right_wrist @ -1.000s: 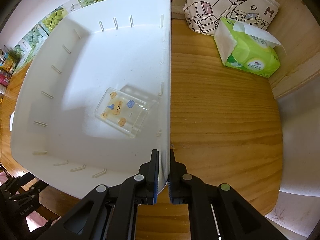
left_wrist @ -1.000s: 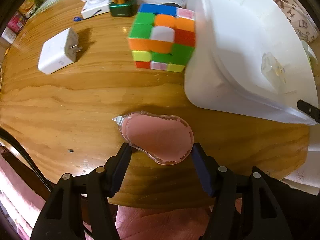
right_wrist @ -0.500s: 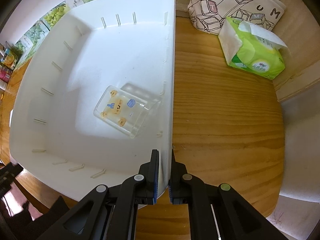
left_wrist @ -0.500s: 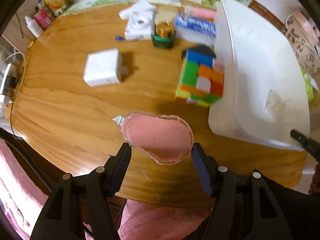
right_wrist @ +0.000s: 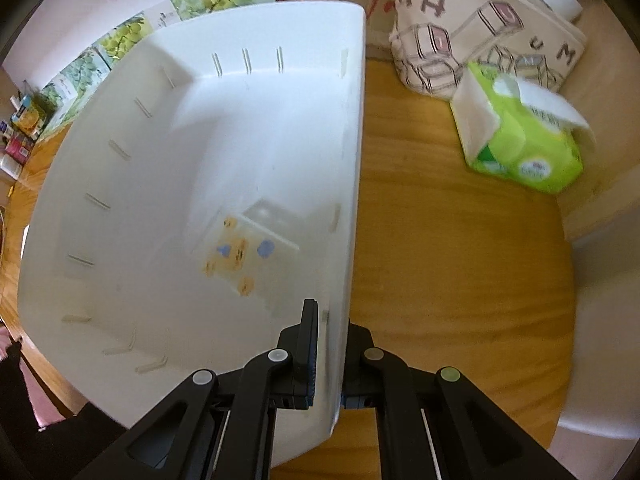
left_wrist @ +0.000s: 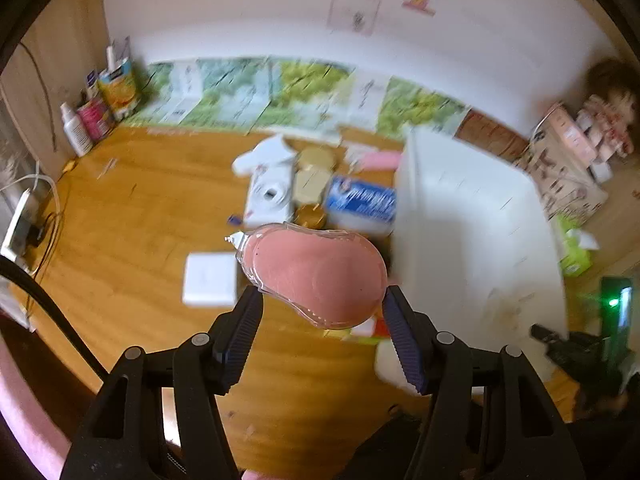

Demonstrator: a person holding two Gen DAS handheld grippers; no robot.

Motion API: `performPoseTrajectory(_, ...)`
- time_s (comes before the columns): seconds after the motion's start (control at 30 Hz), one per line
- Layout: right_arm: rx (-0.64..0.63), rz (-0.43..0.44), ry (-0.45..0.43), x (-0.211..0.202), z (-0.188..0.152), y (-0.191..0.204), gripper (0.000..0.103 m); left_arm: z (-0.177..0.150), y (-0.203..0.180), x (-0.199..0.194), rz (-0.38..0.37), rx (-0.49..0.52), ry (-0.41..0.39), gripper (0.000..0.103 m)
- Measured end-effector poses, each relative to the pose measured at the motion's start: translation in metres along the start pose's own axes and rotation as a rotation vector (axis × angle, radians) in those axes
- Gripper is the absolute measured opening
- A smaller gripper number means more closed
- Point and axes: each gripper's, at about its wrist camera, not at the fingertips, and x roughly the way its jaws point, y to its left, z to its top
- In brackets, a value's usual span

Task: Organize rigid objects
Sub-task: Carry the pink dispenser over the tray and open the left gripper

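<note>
- The left tongs [left_wrist: 322, 312] are gripping the pink tape dispenser [left_wrist: 316, 276] by its two sides, its clear nose pointing up and left of the jaws.
- A second ago the dispenser was lying low over the surface [left_wrist: 132, 224] just ahead of the tongs; now it is riding high in the air, with the charger [left_wrist: 210, 279] and the cube [left_wrist: 366, 326] showing below and behind it.
- That lift suggests the pick is done and the carry toward the bin [left_wrist: 476, 236], to the right of the left tongs, is under way.
- The left tongs are tilting up from their earlier steep dive, so the far wall is now filling the top of their view.
- The right tongs [right_wrist: 330, 354] are clamping the near wall of the bin [right_wrist: 352, 160], one jaw inside and one outside, just as they were a second ago.
- They are pointing steeply down and seem to be steadying the bin for the drop.
- Inside the bin, ahead and left of the right tongs, a clear case [right_wrist: 244, 252] is already lying on the floor; much free room is showing around it.
- To the right of the right tongs, a tissue pack [right_wrist: 520, 144] and a bag [right_wrist: 480, 28] are sitting well apart on the surface.
</note>
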Motion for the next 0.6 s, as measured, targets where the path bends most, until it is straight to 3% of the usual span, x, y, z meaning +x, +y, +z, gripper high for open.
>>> performPoseTrajectory(0.33, -0.128, -0.022, -0.084, 0.004, 0.011, 0.006, 0.009, 0.02, -0.024, -0.004, -0.167, 0.063, -0.122, 0.066)
performPoseTrajectory(0.6, -0.269, -0.024, -0.155, 0.002, 0.002, 0.009, 0.011, 0.025, -0.058, 0.007, -0.266, 0.161, -0.119, 0.066)
